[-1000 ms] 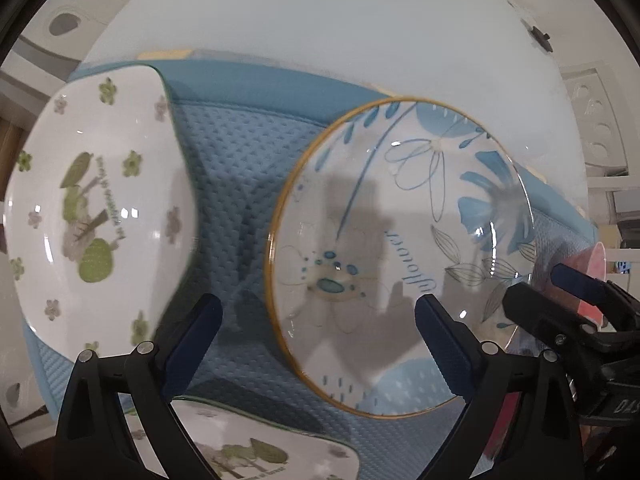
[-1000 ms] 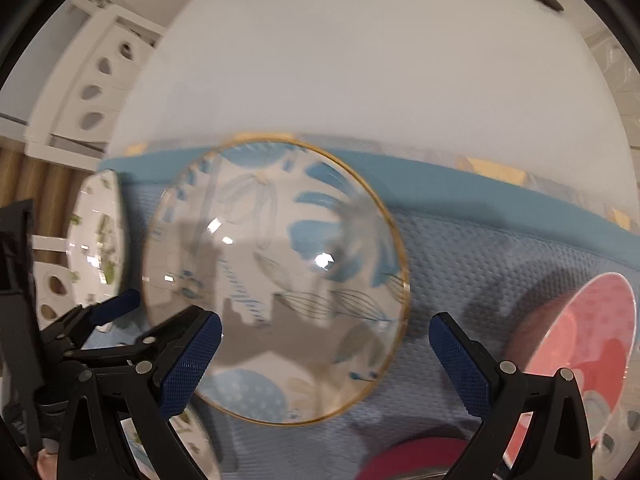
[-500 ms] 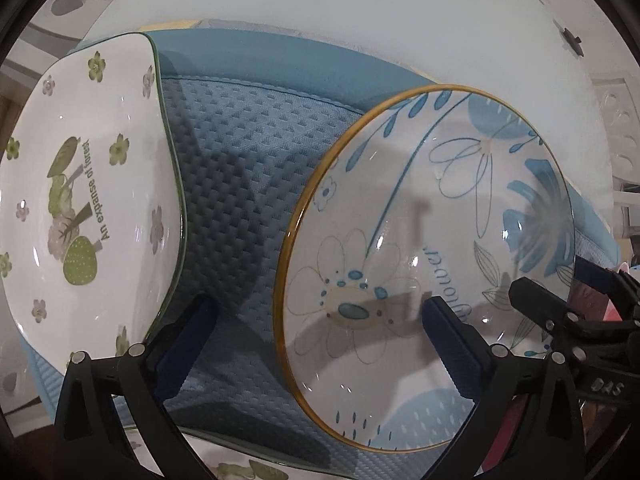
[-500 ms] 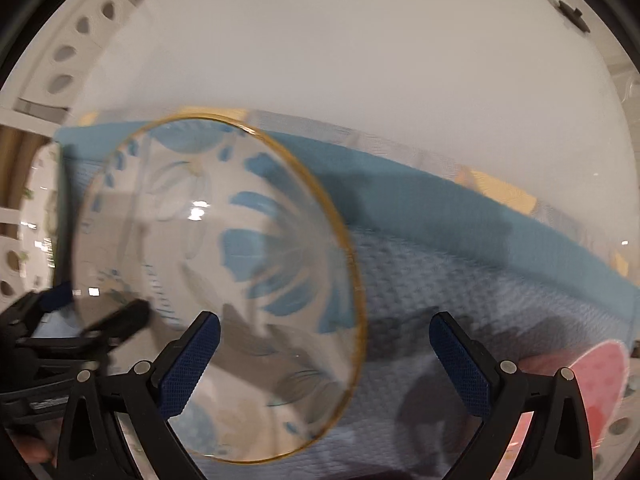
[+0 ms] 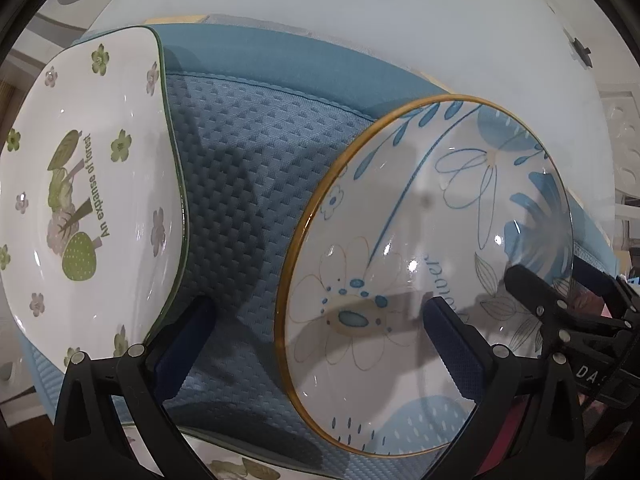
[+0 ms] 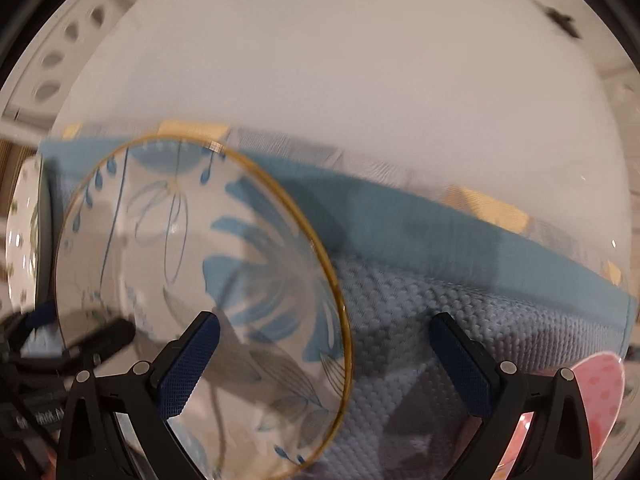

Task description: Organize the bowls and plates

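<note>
Left tool [image 5: 316,336] spread wide, pinching nothing, hovering low over blue waffle-weave mat [image 5: 248,184] on white desk [image 5: 400,12]. Round glazed ceramic plate with blue flower print and gold rim [image 5: 428,272] straddling its right finger, near edge raised off mat, tilted. Square white ceramic plate with green forest print [image 5: 84,200] just outside its left finger, lying on mat.

Right tool [image 6: 324,360] likewise spread, empty; round plate overlapping its left finger, pink patterned dish [image 6: 596,396] beyond its right finger at frame edge. Right-wrist view motion-blurred; contact between any finger and plate rim not resolvable.

Handling estimate: glazed ceramic, stiff, moderately heavy, slick under rubber pads, chips on knocks. Best hold judged at gold rim, one finger above and one below, well in from the lip; no squeezing across the diameter.

Pose: both tools pointing forward and down at a shallow angle, side by side, left tool visible at far left of right-wrist view [image 6: 76,340]. Second forest-print plate [image 5: 240,468] partly visible beneath left tool.
</note>
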Action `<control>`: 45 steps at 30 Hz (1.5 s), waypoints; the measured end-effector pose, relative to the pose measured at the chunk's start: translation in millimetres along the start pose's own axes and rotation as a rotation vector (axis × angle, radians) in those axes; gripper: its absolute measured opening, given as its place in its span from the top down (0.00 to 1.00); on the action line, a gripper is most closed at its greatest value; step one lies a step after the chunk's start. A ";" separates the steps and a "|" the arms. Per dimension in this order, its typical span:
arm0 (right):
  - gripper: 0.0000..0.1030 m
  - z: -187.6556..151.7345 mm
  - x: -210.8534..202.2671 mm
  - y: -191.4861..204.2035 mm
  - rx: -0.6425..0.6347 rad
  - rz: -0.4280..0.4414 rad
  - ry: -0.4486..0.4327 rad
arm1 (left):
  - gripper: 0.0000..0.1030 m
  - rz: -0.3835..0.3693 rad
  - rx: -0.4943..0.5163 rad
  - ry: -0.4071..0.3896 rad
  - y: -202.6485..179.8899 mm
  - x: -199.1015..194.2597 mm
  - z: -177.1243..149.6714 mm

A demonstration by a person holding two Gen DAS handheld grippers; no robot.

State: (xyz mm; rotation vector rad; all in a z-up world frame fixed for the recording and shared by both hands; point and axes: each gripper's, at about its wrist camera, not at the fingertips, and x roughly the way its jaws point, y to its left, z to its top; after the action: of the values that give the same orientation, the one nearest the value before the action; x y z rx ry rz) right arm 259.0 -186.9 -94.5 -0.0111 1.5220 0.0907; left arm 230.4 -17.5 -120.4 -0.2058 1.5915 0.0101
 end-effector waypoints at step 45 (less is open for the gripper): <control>0.33 -27.3 -7.1 -24.2 -0.028 0.401 -0.051 | 0.54 -0.081 0.099 -0.157 60.8 -47.8 -25.1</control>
State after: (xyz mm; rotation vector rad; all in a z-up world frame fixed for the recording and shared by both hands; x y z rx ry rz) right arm 233.1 -213.2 -90.0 0.2725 1.4548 0.4293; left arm 198.0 44.8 -79.5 -0.1878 1.4222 -0.1125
